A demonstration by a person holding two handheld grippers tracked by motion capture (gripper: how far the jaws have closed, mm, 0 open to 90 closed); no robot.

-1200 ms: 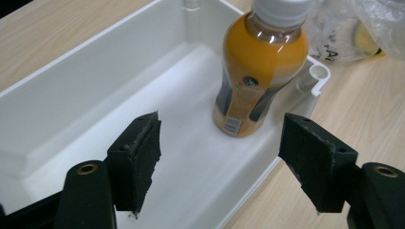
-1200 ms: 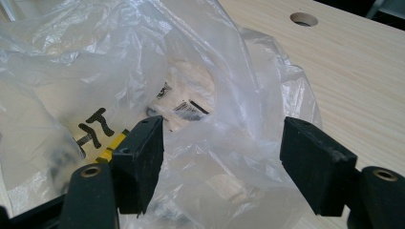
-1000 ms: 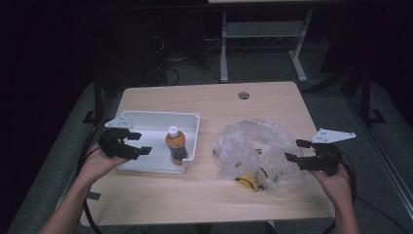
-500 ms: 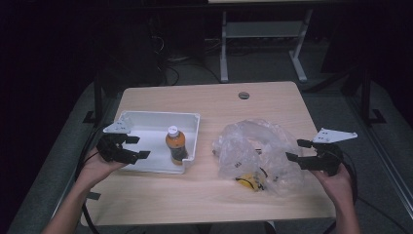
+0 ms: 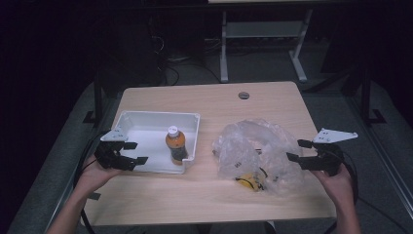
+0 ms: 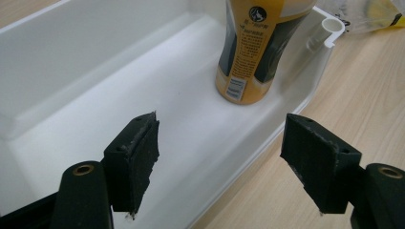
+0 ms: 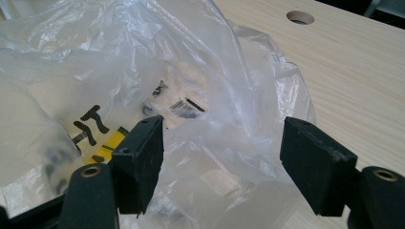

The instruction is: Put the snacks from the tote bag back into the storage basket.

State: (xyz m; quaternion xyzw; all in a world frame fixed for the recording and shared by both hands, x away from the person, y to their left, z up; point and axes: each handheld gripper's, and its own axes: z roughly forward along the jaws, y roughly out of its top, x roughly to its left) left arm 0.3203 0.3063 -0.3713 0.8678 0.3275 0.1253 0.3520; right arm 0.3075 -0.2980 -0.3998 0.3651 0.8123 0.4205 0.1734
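My left hand (image 5: 92,174) holds the left hand-held gripper (image 5: 135,153) low at my left side, jaws set wide apart with nothing between the pads (image 6: 138,157). My right hand (image 5: 337,179) holds the right hand-held gripper (image 5: 298,150) at my right side, pointing inward toward my left, jaws likewise wide apart, pads (image 7: 143,157) gripping nothing. Both forearms enter from the near edge.

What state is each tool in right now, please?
Left tool: open, empty, over the white tray's rim.
Right tool: open, empty, at the plastic bag.
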